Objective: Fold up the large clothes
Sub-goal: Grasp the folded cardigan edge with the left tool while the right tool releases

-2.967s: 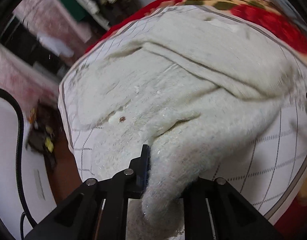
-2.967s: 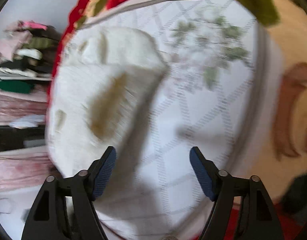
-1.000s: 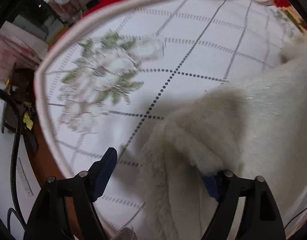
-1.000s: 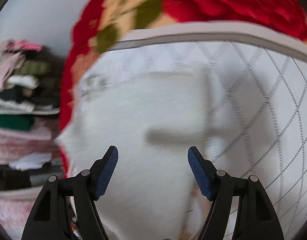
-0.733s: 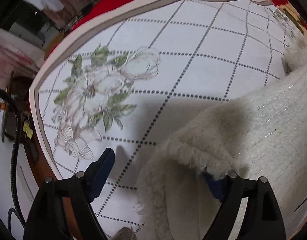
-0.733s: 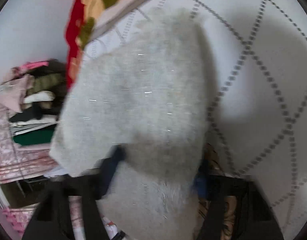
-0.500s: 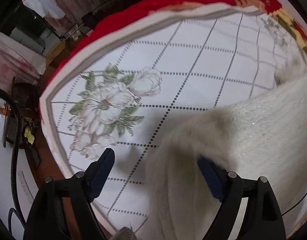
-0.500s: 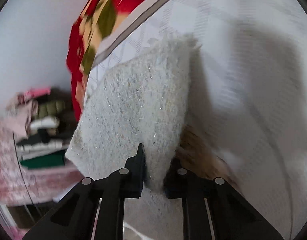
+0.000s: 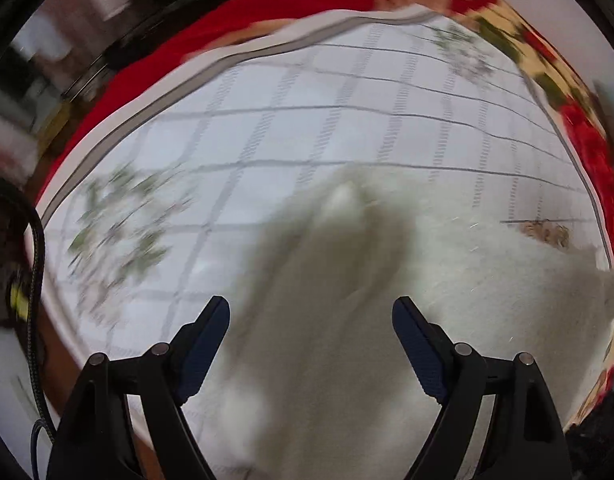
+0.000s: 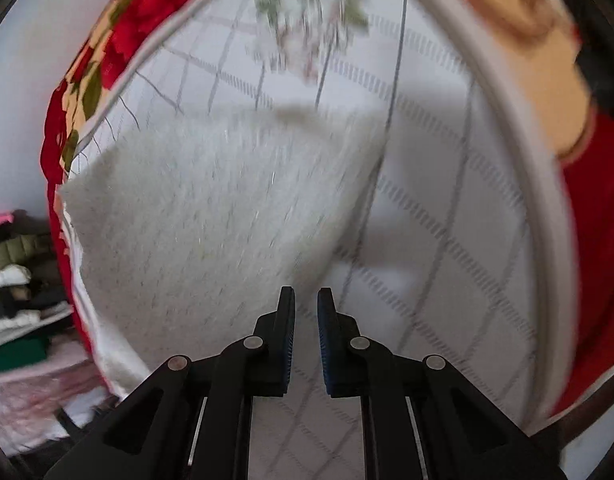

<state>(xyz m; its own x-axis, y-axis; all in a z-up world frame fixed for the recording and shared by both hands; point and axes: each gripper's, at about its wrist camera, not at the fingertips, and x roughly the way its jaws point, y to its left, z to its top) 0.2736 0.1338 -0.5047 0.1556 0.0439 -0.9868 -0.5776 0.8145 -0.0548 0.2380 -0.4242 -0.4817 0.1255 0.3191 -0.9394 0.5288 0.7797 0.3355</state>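
**Fold partly made; garment free of both grippers**

The white fluffy garment [image 10: 211, 216] lies on the grid-patterned bed cover [image 10: 447, 240]. In the right wrist view it reads as a roughly rectangular slab with a fairly straight far edge and a clean right edge, which suggests at least one fold is already in place. Its left side runs out to the border of the bed cover and hangs slightly over it. In the left wrist view the garment [image 9: 447, 280] shows a raised, rumpled hump near its middle and a small brownish patch towards its right end; blur prevents a closer reading of either.

The left gripper [image 9: 311, 344] hangs above the garment with its jaws spread wide. Fabric shows in the gap below them, but neither pad presses on it. The right gripper [image 10: 306, 320] sits just off the garment's near right corner, over bare bed cover. Its jaws are drawn nearly together with a narrow empty slot between them; nothing is held.

Judgement: the task is under way, not complete. The hump and the overhanging left side still need squaring, and a further fold looks likely before the bundle is compact. Neither gripper is placed to take a grip yet.

Beyond the bed cover, a red floral blanket [image 10: 107, 52] borders it, and stacked clothes [image 10: 15, 288] sit off to the left.
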